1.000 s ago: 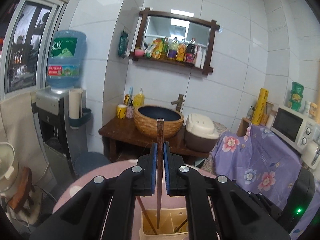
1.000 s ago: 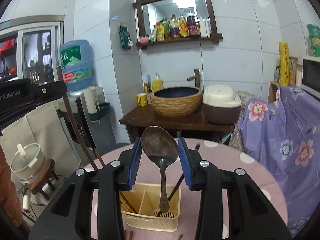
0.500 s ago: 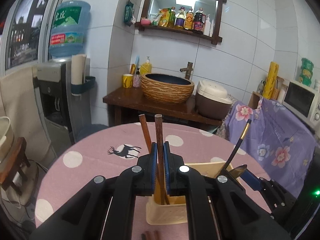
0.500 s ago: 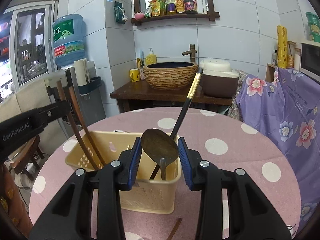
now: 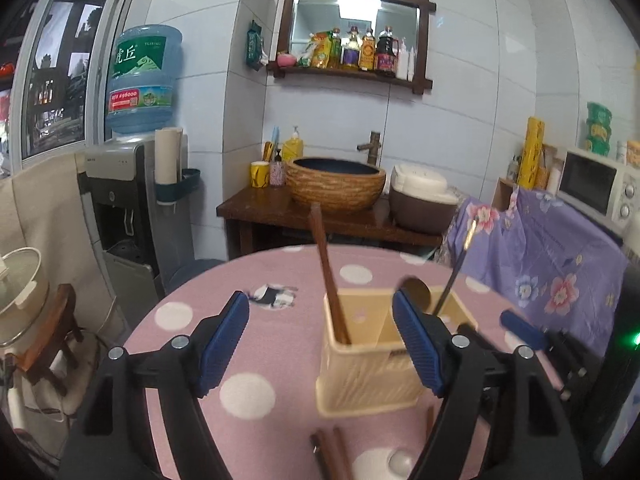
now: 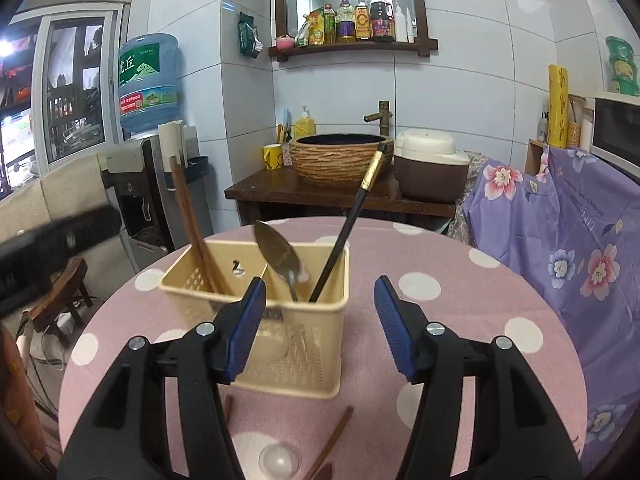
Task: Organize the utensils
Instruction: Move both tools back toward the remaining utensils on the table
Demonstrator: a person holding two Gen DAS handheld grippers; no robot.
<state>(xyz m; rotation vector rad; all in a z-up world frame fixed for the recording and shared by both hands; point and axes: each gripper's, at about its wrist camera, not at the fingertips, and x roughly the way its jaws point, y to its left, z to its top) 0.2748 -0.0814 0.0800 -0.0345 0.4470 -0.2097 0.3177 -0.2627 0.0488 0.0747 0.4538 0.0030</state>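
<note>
A beige utensil caddy (image 6: pixel 296 344) (image 5: pixel 372 360) stands on the pink dotted table (image 6: pixel 460 300). Brown chopsticks (image 5: pixel 328 272) (image 6: pixel 192 220) lean in its left compartment. A metal spoon (image 6: pixel 280 256) and a black chopstick with a gold end (image 6: pixel 352 216) (image 5: pixel 456 276) stand in the right one. My left gripper (image 5: pixel 320 344) hovers just in front of the caddy, its jaws opening with nothing pressed between them. My right gripper (image 6: pixel 320 328) also faces the caddy, its jaws opening and free of the spoon. Loose brown chopsticks (image 5: pixel 328 452) (image 6: pixel 332 444) and a pale spoon (image 6: pixel 280 460) lie on the table near me.
Behind the table stands a wooden counter with a woven basin (image 5: pixel 336 188) and a rice cooker (image 5: pixel 424 200). A water dispenser (image 5: pixel 132 208) is at the left. A purple floral cloth (image 6: pixel 560 248) and a microwave (image 5: pixel 596 184) are at the right.
Both grippers sank toward the caddy and opened. The left one let go of a brown chopstick, the right one of the metal spoon; both now stand in the caddy.
</note>
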